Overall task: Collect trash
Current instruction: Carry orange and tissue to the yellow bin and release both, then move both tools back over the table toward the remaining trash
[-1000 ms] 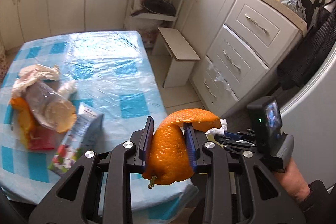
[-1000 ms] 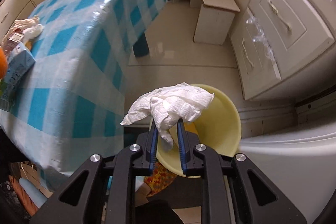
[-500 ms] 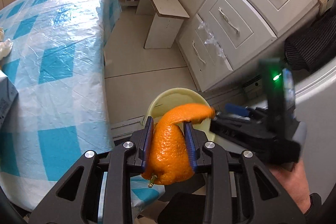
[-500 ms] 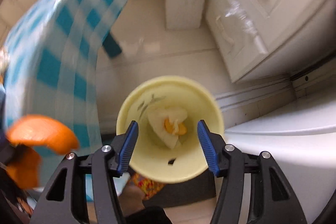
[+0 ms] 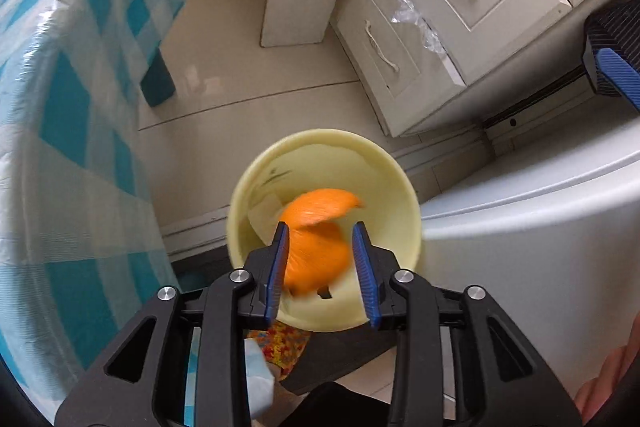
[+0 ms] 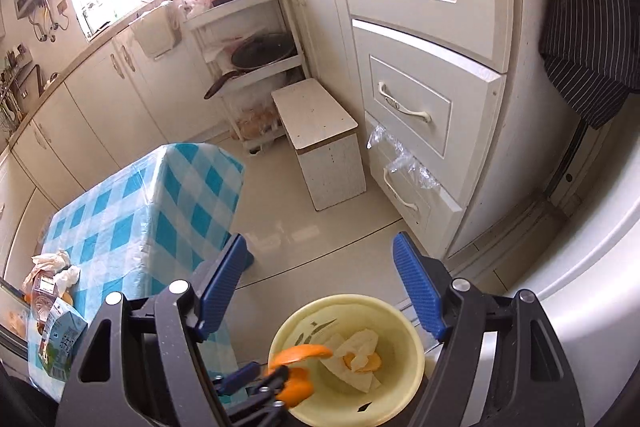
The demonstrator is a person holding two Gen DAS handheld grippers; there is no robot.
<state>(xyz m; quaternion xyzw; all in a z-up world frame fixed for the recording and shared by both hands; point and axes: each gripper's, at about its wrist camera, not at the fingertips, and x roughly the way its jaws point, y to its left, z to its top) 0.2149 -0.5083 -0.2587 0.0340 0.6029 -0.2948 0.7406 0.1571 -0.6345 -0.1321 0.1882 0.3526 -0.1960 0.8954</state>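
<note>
Kitchen floor: yellow bin [image 5: 324, 163] under left tool [image 5: 322, 263], jaws just parting around light, limp orange peel [image 5: 316, 239]; right tool [image 6: 320, 287] wide apart, empty.

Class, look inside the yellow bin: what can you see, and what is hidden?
Inside the bin lie a crumpled white tissue and orange peel bits. Whatever lies beneath the tissue is covered.

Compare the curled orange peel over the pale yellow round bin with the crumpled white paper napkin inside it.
The orange peel is bright and curled; the paper napkin is white and crumpled. The peel is between the left gripper's fingers, whose jaws have just been opening; the napkin lies on the yellow bin's bottom. Both are trash.
</note>
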